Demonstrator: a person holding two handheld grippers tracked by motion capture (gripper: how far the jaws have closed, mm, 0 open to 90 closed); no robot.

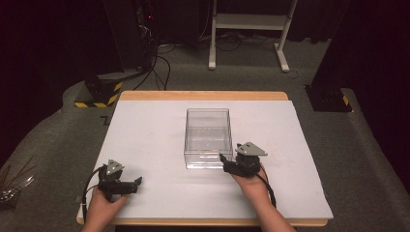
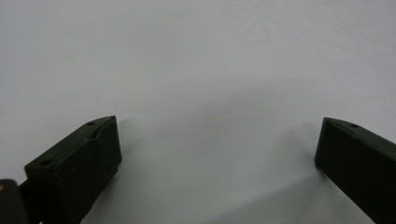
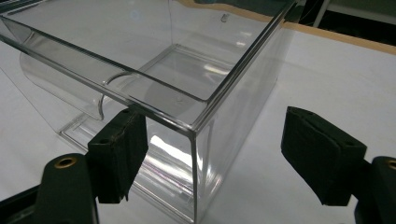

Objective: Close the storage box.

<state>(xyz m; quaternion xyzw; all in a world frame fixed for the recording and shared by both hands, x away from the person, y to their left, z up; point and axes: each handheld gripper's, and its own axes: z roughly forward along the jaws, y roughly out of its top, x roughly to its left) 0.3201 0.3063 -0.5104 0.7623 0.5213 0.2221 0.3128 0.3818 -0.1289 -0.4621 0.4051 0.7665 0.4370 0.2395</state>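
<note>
High view gives me one clear plastic box [image 1: 208, 137], open-topped and empty, at the middle of the white-covered counter [image 1: 145, 140], and two hand-held grippers. My right hand-held gripper [image 3: 215, 154] stands wide open around the box's near right corner, holding nothing. My left hand-held gripper [image 2: 217, 149] is wide open over bare counter, well apart.

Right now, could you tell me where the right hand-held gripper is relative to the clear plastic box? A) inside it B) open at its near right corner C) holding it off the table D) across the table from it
B: the right hand-held gripper has its jaws spread wide at the clear plastic box's near corner, and the box stands on the table.
</note>
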